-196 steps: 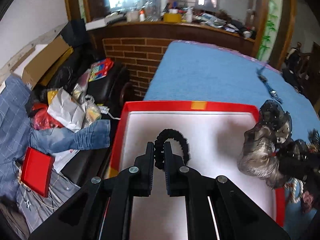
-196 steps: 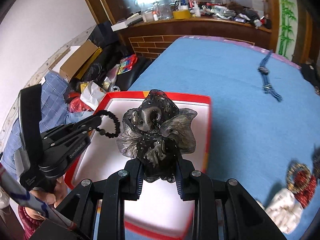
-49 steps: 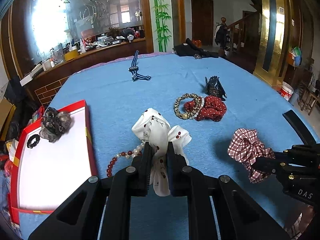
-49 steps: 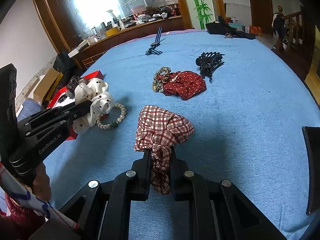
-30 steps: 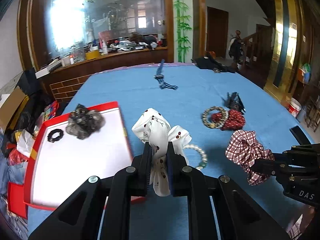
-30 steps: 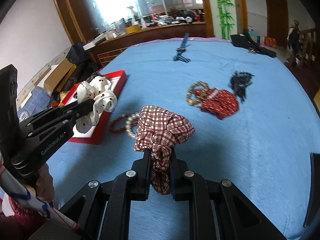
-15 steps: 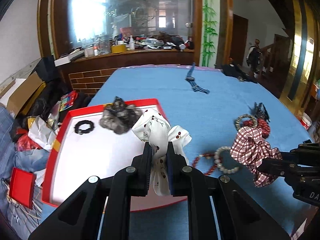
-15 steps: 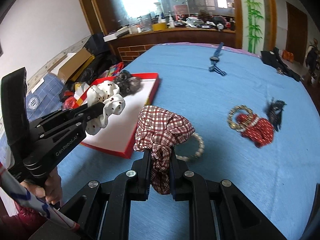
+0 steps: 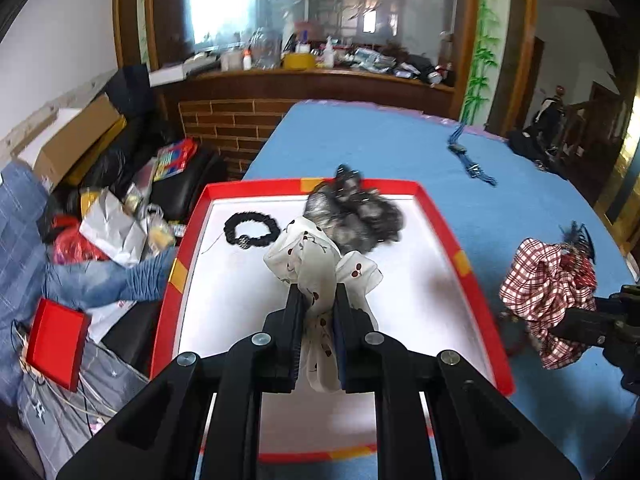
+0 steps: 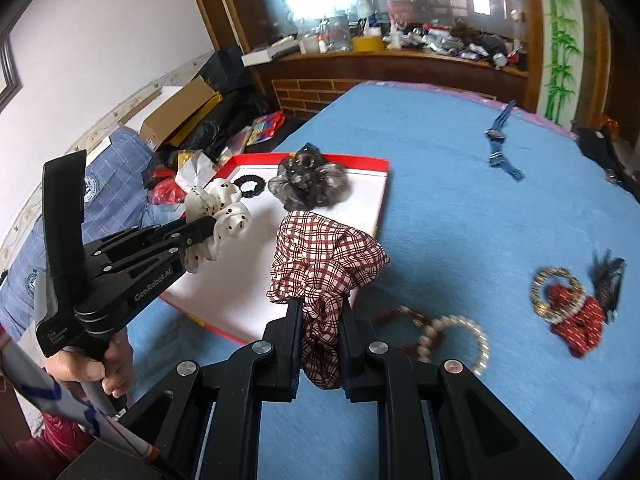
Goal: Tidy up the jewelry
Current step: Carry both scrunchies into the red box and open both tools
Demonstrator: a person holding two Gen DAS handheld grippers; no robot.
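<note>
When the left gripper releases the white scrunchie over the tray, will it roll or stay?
The white scrunchie droops limply from the left gripper, so it is probably soft and light. It would likely flop flat on the red tray, not roll.

Hair ties and bracelets, some in the tray, some on the cloth

A black beaded tie (image 9: 251,230) and a grey ruffled scrunchie (image 9: 356,216) lie in the red-rimmed white tray (image 9: 444,224). The white dotted scrunchie (image 9: 320,264) and the red plaid scrunchie (image 10: 324,256) hang pinched above it; a pearl bracelet (image 10: 460,340) lies on the blue cloth.
</note>
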